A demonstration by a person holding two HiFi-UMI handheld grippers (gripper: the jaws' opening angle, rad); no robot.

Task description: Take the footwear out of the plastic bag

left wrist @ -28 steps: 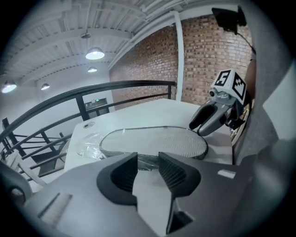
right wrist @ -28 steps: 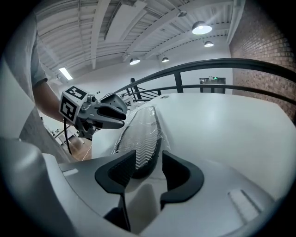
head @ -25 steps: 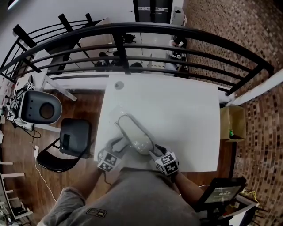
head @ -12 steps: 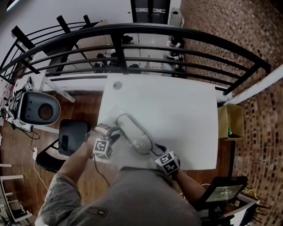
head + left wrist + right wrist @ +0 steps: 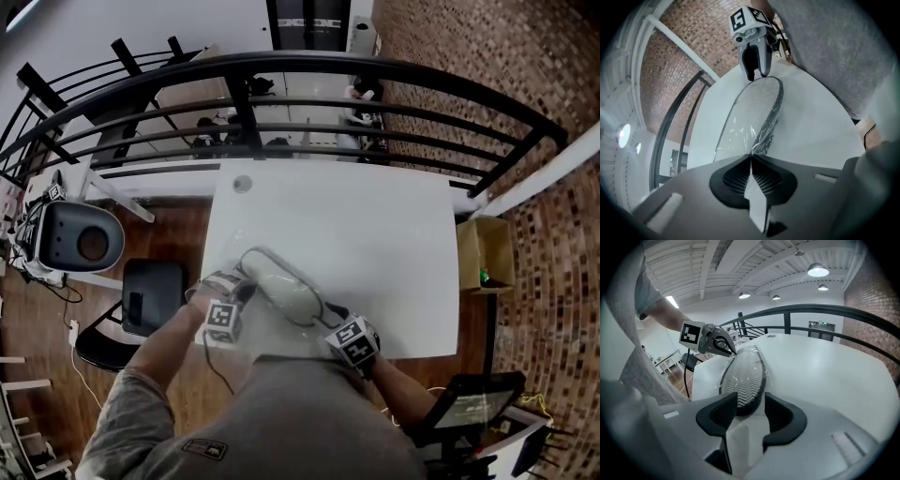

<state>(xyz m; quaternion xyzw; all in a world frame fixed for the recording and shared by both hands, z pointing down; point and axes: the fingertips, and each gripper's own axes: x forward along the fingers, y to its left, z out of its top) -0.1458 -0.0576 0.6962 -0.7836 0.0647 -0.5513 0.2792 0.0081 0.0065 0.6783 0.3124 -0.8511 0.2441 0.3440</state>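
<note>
A light slipper point(image 5: 281, 289) with a dark rim and a zigzag sole point(image 5: 743, 376) lies inside a clear plastic bag point(image 5: 761, 140) on the white table point(image 5: 375, 225). My left gripper point(image 5: 246, 289) is at the slipper's left end. Its jaws are closing, and in the left gripper view point(image 5: 751, 159) they pinch the crumpled edge of the bag. My right gripper point(image 5: 326, 314) is at the slipper's near end, close to the table's front edge. Its jaws point(image 5: 750, 404) are shut on the slipper's end through the plastic. Each gripper shows in the other's view: the right gripper point(image 5: 752, 70) and the left gripper point(image 5: 729, 348).
A black railing point(image 5: 375, 70) runs behind the table. A black chair point(image 5: 150, 300) stands left of the table, with a white device with a round hole point(image 5: 75, 239) beyond it. A cardboard box point(image 5: 487, 253) sits at the table's right side.
My left gripper has moved from the table's front edge out to the slipper's left end, and its jaws have come together on the bag. The right gripper has kept its hold.
</note>
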